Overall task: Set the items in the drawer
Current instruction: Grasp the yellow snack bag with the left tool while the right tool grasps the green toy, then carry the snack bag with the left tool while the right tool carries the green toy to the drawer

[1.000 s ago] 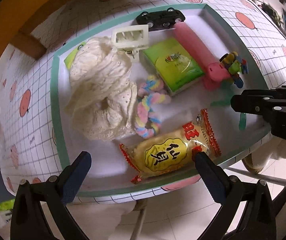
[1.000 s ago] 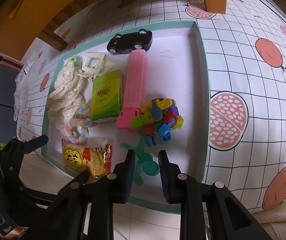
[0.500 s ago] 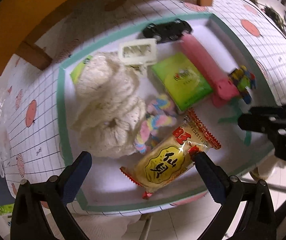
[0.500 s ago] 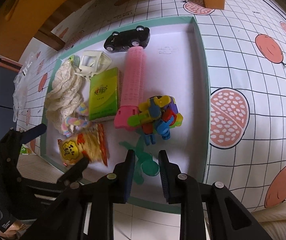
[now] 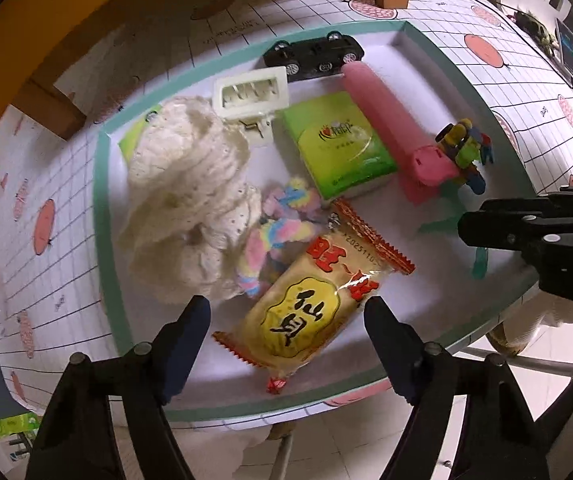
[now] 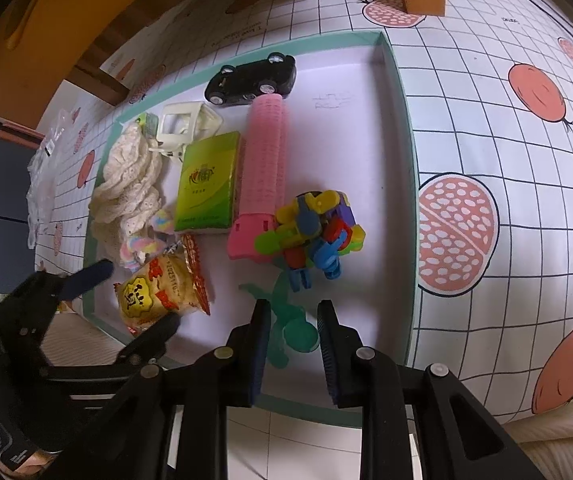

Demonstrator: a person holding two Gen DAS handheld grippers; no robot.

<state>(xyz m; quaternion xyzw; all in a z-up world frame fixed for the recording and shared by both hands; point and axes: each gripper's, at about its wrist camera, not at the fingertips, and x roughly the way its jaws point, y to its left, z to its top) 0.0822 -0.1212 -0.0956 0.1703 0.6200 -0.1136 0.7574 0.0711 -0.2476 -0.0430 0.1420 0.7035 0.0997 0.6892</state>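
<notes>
Left wrist view: we look steeply down into a teal-rimmed drawer (image 5: 102,216) set in a tabletop covered with a fruit-print grid cloth (image 5: 46,264). From the left we see a cream crocheted cloth (image 5: 182,196), a cream hair claw (image 5: 251,90) and a pastel braided rope (image 5: 274,236). Next comes a yellow snack packet (image 5: 310,300) lying flat between the fingers of our left gripper (image 5: 286,320); its jaws have just been closing but stand apart from the wrapper. Further right lie a green tissue pack (image 5: 342,148), a black toy car (image 5: 314,54), a pink ribbed tube (image 5: 386,112) and a multicoloured block toy (image 5: 464,148). Our right gripper (image 6: 291,330) hovers at the drawer's near edge, jaws narrow, straddling a translucent green plastic piece (image 6: 294,328); we cannot tell whether the pads press it.
</notes>
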